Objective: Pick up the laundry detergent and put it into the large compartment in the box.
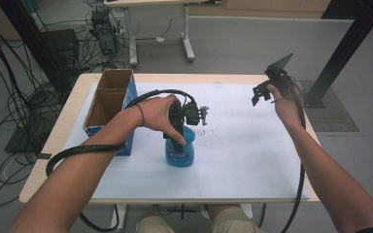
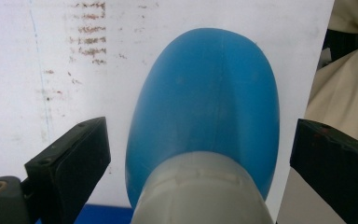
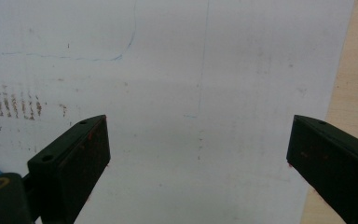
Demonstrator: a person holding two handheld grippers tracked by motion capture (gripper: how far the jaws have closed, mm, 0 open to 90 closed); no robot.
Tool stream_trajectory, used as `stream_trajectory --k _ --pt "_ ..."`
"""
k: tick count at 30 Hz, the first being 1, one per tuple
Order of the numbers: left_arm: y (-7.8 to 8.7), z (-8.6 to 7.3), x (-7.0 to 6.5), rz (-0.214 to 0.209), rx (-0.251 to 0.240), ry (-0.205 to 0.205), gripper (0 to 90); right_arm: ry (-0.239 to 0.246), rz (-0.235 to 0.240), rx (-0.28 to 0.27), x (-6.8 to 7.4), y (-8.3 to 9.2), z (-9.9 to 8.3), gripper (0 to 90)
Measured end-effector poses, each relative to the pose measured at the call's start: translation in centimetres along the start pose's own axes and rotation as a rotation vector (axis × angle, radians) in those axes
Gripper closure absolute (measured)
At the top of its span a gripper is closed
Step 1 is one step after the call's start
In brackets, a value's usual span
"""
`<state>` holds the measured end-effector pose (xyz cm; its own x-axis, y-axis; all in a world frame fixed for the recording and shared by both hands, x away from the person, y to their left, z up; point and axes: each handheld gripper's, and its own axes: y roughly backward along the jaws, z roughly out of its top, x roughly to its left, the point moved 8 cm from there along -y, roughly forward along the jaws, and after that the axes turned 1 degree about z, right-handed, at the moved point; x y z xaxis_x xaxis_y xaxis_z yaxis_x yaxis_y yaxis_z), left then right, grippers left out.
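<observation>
The table (image 1: 48, 145) is carrying a white sheet (image 1: 252, 155) that is covering most of its top, and a brown cardboard box with blue sides (image 1: 108, 104) is standing open at the sheet's left edge. A blue spray bottle (image 1: 179, 151) is standing upright on the sheet near the middle, just right of the box. The left tool (image 1: 177, 127) is hovering directly over the bottle, pointing down; in the left gripper view its jaws are standing wide apart on either side of the bottle's blue body (image 2: 209, 102) and grey cap, touching neither. The right tool (image 1: 260, 94) is being held above the sheet's far right corner, well apart from the bottle, and in the right gripper view its jaws are gaping open over bare, faintly marked sheet (image 3: 191, 93).
</observation>
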<state>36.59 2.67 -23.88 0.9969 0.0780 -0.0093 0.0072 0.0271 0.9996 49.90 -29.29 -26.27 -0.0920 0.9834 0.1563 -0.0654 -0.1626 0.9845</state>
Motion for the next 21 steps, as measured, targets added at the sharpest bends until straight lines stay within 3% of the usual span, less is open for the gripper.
stream_trajectory --k 21 --pt "0.30 -0.13 -0.02 0.003 -0.003 0.001 5.4 0.001 -0.002 0.003 0.13 -0.05 0.02 5.8"
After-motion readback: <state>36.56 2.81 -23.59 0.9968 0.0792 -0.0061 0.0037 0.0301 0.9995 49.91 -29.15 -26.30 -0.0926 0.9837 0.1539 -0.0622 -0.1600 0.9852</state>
